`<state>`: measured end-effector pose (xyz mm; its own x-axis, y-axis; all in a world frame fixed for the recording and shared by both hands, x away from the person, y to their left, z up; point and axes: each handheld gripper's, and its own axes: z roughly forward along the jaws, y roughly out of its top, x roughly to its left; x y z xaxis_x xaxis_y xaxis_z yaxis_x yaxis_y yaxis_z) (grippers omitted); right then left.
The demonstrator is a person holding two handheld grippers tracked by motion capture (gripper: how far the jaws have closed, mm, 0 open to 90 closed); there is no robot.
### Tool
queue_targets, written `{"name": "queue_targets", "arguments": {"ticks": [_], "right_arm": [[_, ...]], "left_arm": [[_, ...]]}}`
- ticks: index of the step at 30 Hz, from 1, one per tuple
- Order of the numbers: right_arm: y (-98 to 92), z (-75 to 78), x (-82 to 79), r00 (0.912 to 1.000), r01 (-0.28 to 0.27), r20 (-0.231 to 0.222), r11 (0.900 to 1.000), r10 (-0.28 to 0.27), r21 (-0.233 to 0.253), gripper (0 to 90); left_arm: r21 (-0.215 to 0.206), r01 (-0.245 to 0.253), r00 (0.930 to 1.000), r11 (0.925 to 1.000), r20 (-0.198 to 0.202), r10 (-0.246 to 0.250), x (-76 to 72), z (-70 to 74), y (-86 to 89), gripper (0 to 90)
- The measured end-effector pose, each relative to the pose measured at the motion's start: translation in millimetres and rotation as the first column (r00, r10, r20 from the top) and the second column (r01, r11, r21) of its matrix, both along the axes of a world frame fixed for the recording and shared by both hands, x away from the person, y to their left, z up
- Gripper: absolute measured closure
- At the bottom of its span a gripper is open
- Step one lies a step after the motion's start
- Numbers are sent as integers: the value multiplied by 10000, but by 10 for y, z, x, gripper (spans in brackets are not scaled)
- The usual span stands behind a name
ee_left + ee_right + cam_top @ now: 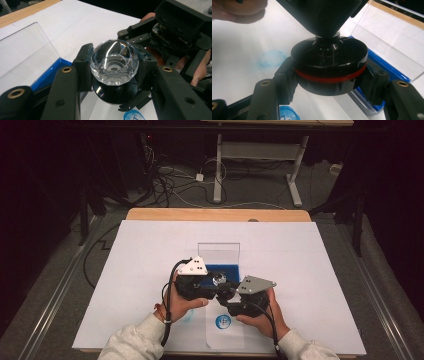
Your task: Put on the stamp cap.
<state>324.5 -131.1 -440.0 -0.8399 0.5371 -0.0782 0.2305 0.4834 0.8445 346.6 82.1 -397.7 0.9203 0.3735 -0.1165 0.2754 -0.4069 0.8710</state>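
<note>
Two grippers on one piece | left gripper (113, 75) clamps clear faceted crystal knob (114, 62); right gripper (328, 82) clamps black round base with red band (329, 67) | held above white sheet (300, 270), near its front edge (beside blue open case (222, 269)) | knob and base joined; whether they are being joined or parted, cannot tell; casing left.

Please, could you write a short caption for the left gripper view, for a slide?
Left gripper clamps a faceted clear crystal knob above its black disc base, beside the open blue case.
</note>
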Motion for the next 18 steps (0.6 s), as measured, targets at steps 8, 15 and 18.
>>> {"name": "queue_targets", "arguments": {"ticks": [8,15,18], "right_arm": [[-2,-4,7,9999,-109,88,9999,108,91,386],[-14,-10,7,9996,-235,160,9994,231,269,383],[-24,-10,3,9995,-264,207,9992,258,284,382]], "left_arm": [[225,-77,9998,9997,171,73,-13,39,1,548],[560,-113,9982,9984,586,80,-60,80,-22,548],[611,-121,9975,9981,700,78,-77,88,-26,548]]}}
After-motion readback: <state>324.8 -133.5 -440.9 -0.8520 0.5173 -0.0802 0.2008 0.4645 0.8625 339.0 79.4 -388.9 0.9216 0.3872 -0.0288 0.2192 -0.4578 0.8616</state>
